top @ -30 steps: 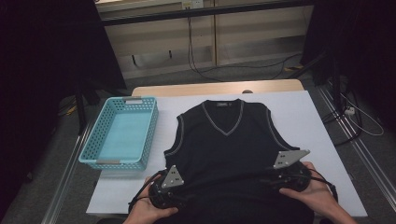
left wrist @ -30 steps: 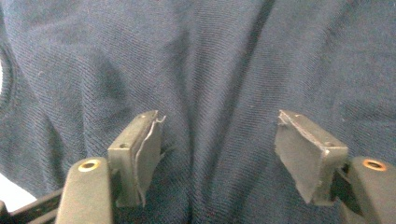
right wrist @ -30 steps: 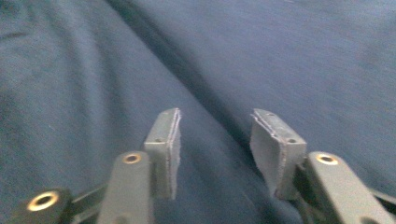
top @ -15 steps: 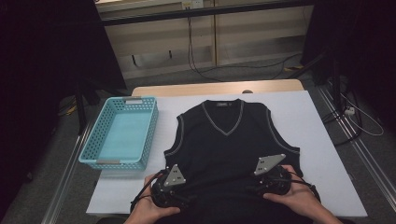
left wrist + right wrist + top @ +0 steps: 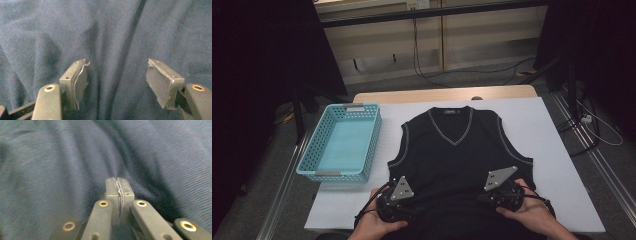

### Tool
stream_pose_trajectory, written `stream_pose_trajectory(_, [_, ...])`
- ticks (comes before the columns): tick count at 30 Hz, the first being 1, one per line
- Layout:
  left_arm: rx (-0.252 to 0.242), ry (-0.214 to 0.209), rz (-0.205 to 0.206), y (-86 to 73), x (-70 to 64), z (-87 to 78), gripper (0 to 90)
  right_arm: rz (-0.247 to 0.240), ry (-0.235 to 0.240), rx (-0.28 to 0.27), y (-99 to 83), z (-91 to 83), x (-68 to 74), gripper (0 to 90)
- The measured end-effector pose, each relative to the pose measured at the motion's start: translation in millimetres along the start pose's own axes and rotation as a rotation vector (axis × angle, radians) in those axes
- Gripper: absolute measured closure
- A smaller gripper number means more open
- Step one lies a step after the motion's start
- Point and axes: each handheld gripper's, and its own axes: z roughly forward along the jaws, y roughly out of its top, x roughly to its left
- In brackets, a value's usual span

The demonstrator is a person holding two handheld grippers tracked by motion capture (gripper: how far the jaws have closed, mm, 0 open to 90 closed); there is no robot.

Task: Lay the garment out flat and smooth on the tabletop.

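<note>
Your vest (image 5: 457,160) lies flat, neck away from you, hem toward you; left gripper (image 5: 398,207) jaws apart; right gripper (image 5: 502,192) jaws pressed together, no cloth visibly pinched

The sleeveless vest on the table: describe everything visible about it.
The vest is dark knit, V-necked, with pale piping at neck and armholes. It lies flat, front up, neck away from the person, on the white table, right of the basket. Both grippers are at its hem: the left gripper open over rumpled fabric, the right gripper shut.
</note>
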Motion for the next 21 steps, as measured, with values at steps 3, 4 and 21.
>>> stream_pose_trajectory(3, [0.012, -0.006, -0.008, -2.2, 2.7, -1.3, 35.2, -0.002, 0.036, -0.006, -6.7, -4.4, 6.8, 89.5])
stream_pose_trajectory(4, [0.02, -0.011, -0.01, -2.4, 3.2, -1.2, 35.7, -0.008, 0.042, -0.006, -8.8, -5.8, 10.1, 89.5])
stream_pose_trajectory(21, [0.046, -0.071, 0.02, -9.9, -9.8, -15.9, 85.4, -0.044, 0.075, -0.006, -20.4, -14.7, 28.0, 89.5])
